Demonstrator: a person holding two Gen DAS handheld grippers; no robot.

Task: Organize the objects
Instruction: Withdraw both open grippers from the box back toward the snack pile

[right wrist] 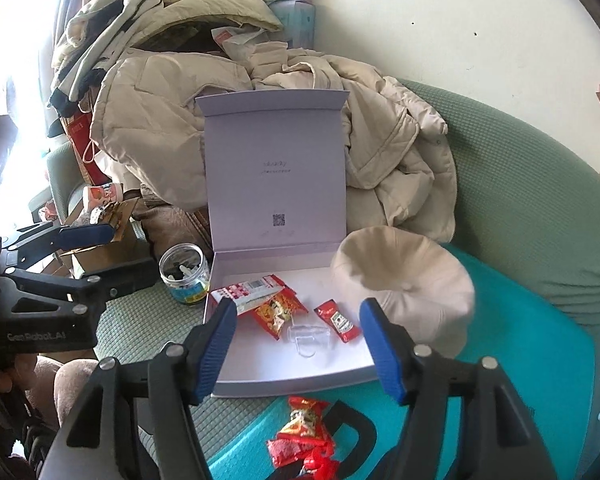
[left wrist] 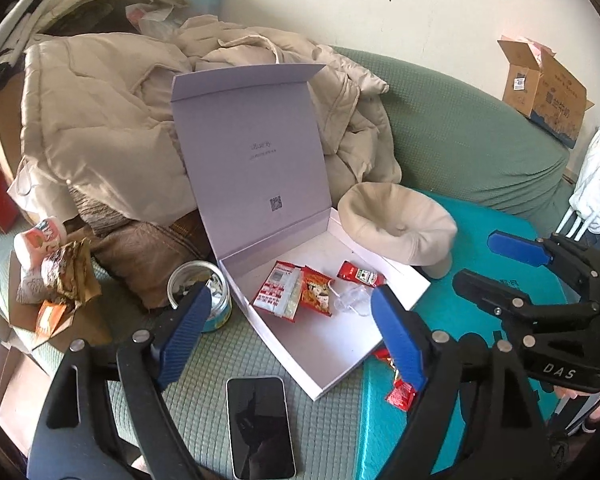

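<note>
Left wrist view looks down over a sofa (left wrist: 460, 128) covered in green cloth, where a white box (left wrist: 332, 344) lies open with its lid (left wrist: 252, 144) standing upright against a heap of beige coats (left wrist: 100, 112). Inside the box lie a red and white packet (left wrist: 278, 290), an orange snack packet (left wrist: 316, 290), a small red sauce sachet (left wrist: 360, 274) and a clear plastic piece (left wrist: 350, 298). A beige cap (left wrist: 396, 220) rests upside down on the far right corner of the box, partly over a teal cushion (left wrist: 480, 304). A small jar (left wrist: 200, 288) stands just left of the box, and a phone (left wrist: 260, 426) lies face up on the green cloth in front of it. More red packets (left wrist: 400, 392) lie on the cushion just beside the near edge of the box. The left gripper (left wrist: 288, 312) hangs above the near part of the box with its blue fingers spread wide and nothing between them. From the right wrist view, the right gripper (right wrist: 296, 344) hovers over the front edge of the box, its jaws apart and empty, with the loose red packets (right wrist: 304, 436) below it on the cushion. A cardboard carton (left wrist: 544, 88) sits on the sofa back at the far right
</note>
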